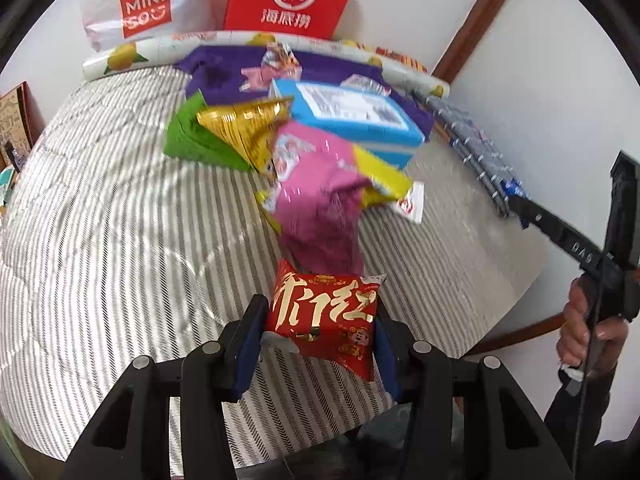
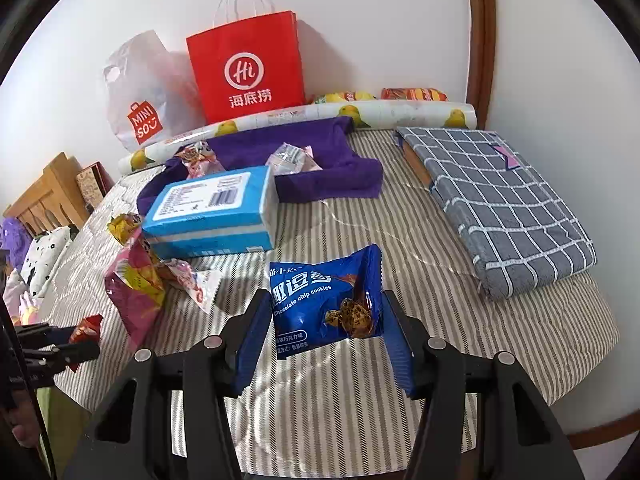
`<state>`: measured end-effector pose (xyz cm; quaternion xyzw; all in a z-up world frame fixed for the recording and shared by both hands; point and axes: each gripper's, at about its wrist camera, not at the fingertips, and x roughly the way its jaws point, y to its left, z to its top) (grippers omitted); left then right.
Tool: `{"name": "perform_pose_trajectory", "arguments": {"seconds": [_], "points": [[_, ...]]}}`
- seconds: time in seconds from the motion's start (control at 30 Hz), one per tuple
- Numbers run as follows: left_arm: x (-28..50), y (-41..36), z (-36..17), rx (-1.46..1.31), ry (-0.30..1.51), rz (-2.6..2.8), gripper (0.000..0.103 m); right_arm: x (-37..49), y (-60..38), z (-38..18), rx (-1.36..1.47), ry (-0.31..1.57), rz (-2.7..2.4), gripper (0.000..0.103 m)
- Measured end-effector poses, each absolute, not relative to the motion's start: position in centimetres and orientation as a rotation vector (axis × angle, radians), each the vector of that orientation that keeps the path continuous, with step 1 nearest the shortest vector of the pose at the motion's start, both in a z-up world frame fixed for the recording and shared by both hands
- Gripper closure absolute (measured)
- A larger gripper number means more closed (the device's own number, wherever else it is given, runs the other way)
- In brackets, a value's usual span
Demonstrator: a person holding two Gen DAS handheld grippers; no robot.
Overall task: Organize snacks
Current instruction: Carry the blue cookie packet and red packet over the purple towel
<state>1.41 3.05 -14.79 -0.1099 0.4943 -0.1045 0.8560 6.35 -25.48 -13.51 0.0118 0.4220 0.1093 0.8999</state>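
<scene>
My left gripper (image 1: 320,328) is shut on a small red snack packet (image 1: 324,320) with gold characters, held above the striped bed. My right gripper (image 2: 326,316) is shut on a blue chocolate chip cookie packet (image 2: 324,300). Ahead lie a pink snack bag (image 1: 320,196) (image 2: 134,284), a gold packet (image 1: 248,128), a yellow packet (image 1: 380,180) and a blue box (image 1: 352,120) (image 2: 216,208). Small wrapped snacks (image 2: 292,158) rest on a purple cloth (image 2: 320,156). The right gripper also shows at the right edge of the left wrist view (image 1: 520,204).
A red paper bag (image 2: 246,68) and a white Miniso bag (image 2: 140,92) lean on the back wall behind a rolled lemon-print sheet (image 2: 400,114). A grey checked folded cloth (image 2: 500,200) lies at the right. A green item (image 1: 192,136) lies left of the pile.
</scene>
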Motion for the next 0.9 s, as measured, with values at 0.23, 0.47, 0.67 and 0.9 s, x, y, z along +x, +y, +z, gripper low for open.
{"name": "perform_pose_trajectory", "arguments": {"seconds": [0.23,0.47,0.67,0.9], "points": [[2.7,4.2,-12.3,-0.278,0.992,-0.218,0.056,7.0,-24.4,-12.0,-0.003,0.850,0.239,0.050],[5.5,4.3,-9.8,-0.287,0.946,-0.214,0.056,8.2,-23.1,-10.7,0.001,0.838,0.266,0.050],[8.3,3.9,-8.4,-0.278,0.923,-0.212,0.056,10.2,-22.1,-9.5,0.017,0.818,0.280,0.050],[11.4,4.0,-7.8,-0.287,0.919,-0.216,0.056,14.1,-21.8,-8.8,0.068,0.835,0.294,0.050]]}}
